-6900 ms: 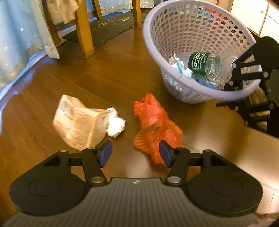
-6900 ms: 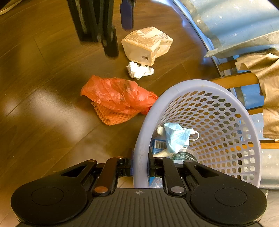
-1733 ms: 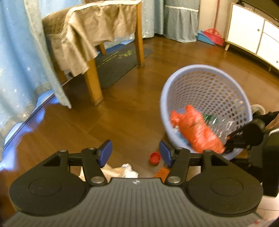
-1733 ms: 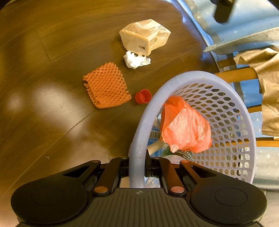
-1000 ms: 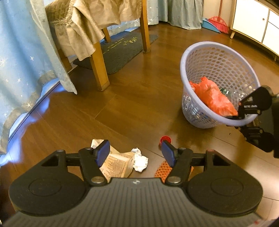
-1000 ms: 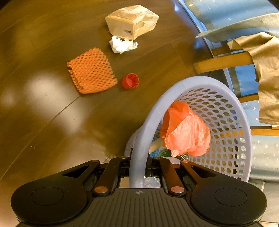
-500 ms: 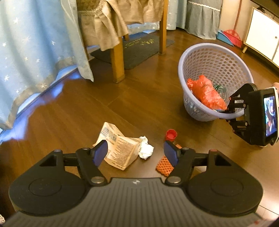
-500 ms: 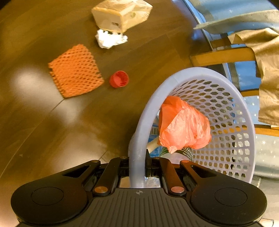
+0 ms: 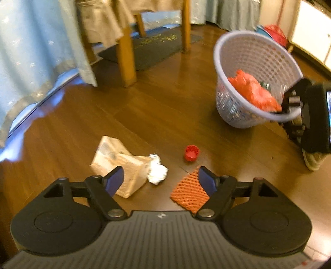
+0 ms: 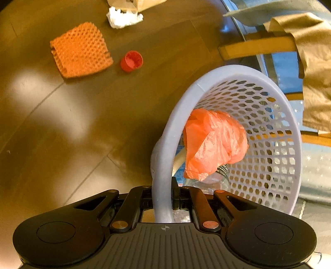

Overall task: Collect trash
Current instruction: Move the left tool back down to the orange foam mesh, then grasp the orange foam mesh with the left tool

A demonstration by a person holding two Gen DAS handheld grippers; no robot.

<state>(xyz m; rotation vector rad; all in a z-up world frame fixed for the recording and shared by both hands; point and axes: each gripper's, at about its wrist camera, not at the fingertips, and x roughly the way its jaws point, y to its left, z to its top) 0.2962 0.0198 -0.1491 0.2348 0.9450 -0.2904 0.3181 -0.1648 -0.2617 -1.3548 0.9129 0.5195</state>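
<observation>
A lilac mesh basket (image 9: 254, 49) (image 10: 266, 115) stands tilted on the wood floor, and my right gripper (image 10: 163, 198) is shut on its near rim. An orange plastic bag (image 10: 215, 144) (image 9: 253, 91) lies inside on top of a bottle and other scraps. My left gripper (image 9: 160, 181) hangs open above the floor, nothing between its fingers. Under and ahead of it lie an orange foam net (image 9: 189, 195) (image 10: 80, 50), a white crumpled tissue (image 9: 157, 171) (image 10: 124, 17), a tan paper bag (image 9: 119, 163) (image 10: 134, 4) and a red bottle cap (image 9: 191, 152) (image 10: 131, 61).
A wooden table with a tan cloth (image 9: 115, 18) and legs (image 9: 126, 60) stands at the back over a dark mat (image 9: 149, 47). A pale blue curtain (image 9: 37, 51) hangs on the left. A shoe (image 9: 313, 159) rests on the floor beside the right gripper's body.
My left gripper has come down and forward towards the floor litter, which now looks larger and nearer. The basket stays in my right gripper and has shifted a little closer to the cap.
</observation>
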